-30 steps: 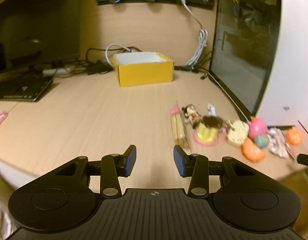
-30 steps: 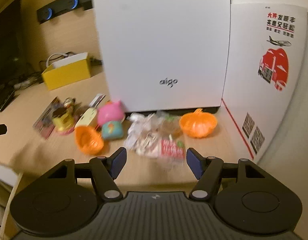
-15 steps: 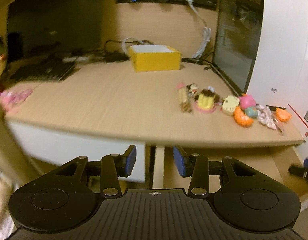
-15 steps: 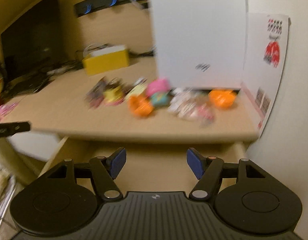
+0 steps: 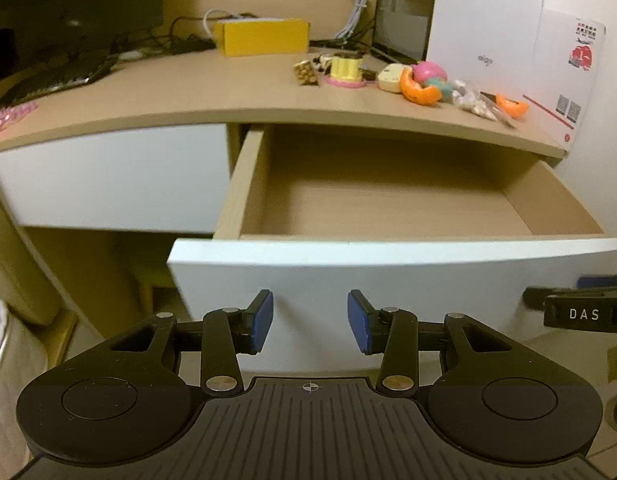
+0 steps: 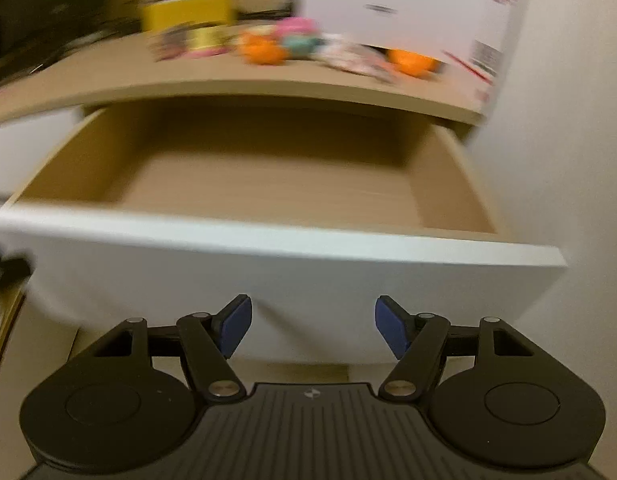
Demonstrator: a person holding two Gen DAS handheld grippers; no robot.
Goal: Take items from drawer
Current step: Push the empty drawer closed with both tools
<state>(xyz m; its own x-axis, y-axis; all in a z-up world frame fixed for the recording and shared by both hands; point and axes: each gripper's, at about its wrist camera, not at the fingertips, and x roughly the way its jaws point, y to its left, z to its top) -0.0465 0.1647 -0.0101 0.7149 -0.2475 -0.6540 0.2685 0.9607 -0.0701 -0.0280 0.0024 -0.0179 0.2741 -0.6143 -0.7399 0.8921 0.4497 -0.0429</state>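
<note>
The drawer (image 5: pixel 388 268) under the desk top stands pulled out, with a white front and a wooden inside. The part of its floor (image 5: pixel 388 212) that I see is bare; the strip behind the front panel is hidden. My left gripper (image 5: pixel 310 322) is open in front of the white panel, below its top edge, with nothing between the blue pads. In the blurred right wrist view my right gripper (image 6: pixel 313 330) faces the same drawer (image 6: pixel 268 280); its jaws are opening and hold nothing. A black arm marked DAS (image 5: pixel 584 314) of the right tool shows at the right edge.
Several small toys lie on the desk top above the drawer: a yellow cake toy (image 5: pixel 345 69), an orange piece (image 5: pixel 418 90), a plastic bag (image 5: pixel 474 100). Behind them stand a yellow box (image 5: pixel 264 36) and a white computer case (image 5: pixel 484 20). A closed white drawer front (image 5: pixel 108 176) is to the left.
Both grippers have drawn back and down from the desk top to the front of the open drawer. The right jaws stand wider than before; the left jaws are unchanged.
</note>
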